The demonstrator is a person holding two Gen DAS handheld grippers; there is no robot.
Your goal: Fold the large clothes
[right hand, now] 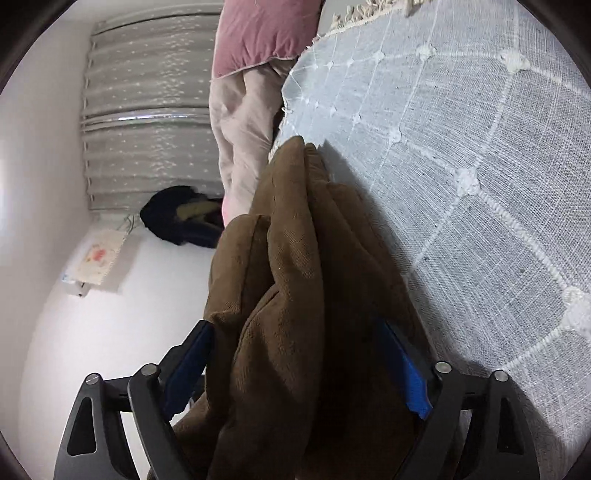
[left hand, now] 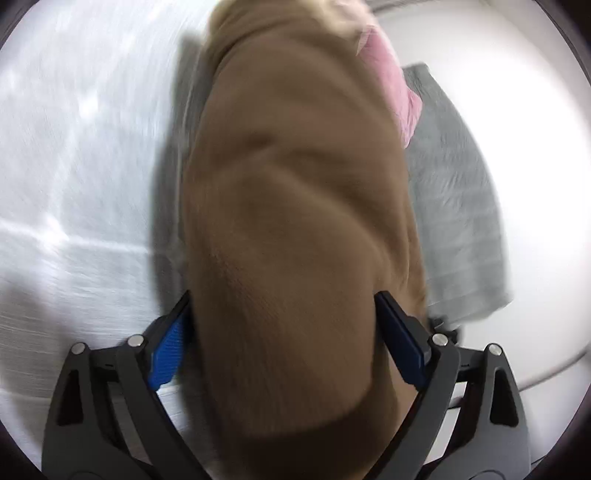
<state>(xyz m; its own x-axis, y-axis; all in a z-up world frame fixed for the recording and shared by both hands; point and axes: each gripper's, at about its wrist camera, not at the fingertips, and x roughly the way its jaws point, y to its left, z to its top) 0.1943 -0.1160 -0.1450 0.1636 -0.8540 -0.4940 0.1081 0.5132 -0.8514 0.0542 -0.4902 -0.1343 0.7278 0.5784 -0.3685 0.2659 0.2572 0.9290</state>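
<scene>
The brown garment (left hand: 295,229) runs lengthwise straight ahead of both tongs, bunched between their jaws and stretching away over the gray patterned bedspread (right hand: 480,166). The left tongs (left hand: 284,343) stand spread wide with thick cloth filling the gap; whether the pads press it I cannot tell. The right tongs (right hand: 295,365) are spread likewise. One brown garment, one pink cloth (left hand: 391,88), one gray towel (left hand: 461,206) beside it.

Pale grid-patterned bedcover (right hand: 461,155), grey towel (left hand: 454,206), person's pink top (right hand: 258,33), dark bundle on floor (right hand: 177,218), window blind (right hand: 147,110)
</scene>
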